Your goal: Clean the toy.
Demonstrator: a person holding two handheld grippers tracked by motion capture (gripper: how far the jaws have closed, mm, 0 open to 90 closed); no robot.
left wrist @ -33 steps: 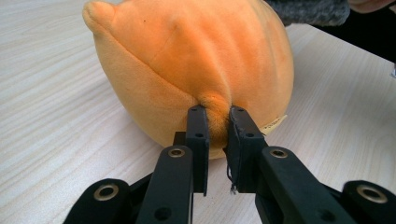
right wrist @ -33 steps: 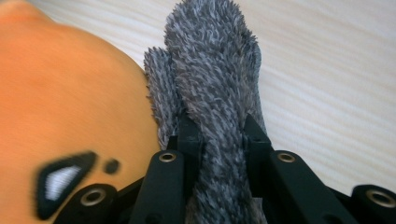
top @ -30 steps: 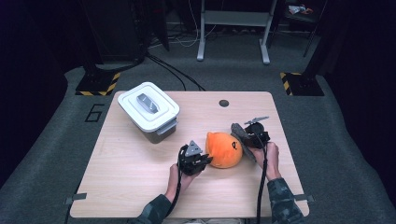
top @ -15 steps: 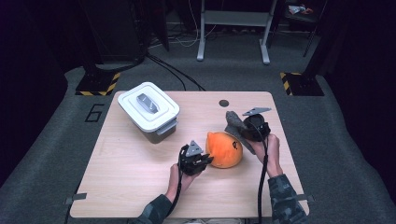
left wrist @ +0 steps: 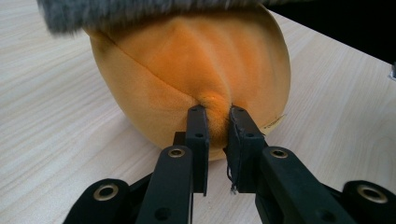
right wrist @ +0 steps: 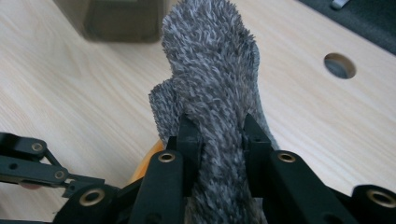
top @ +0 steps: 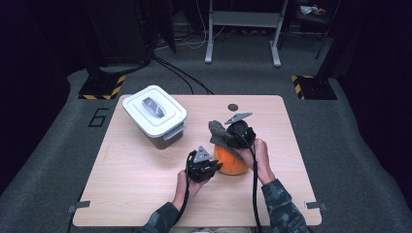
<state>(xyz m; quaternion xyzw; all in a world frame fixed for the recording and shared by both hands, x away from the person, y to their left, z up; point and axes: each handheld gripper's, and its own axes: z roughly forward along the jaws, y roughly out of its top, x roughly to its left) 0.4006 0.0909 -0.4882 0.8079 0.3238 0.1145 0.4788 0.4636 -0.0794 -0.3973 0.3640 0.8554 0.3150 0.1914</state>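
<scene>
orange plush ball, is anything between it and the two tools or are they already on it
Nothing visible stands between. The left tool pinches a fold of the round orange plush ball low on its side, and the right tool is shut on the grey fuzzy fabric piece above the ball.

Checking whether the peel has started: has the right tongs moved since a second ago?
Yes. The right tongs, shut on the grey furry cloth, have moved up the high view, away from the person and closer to the round hole in the table.
</scene>
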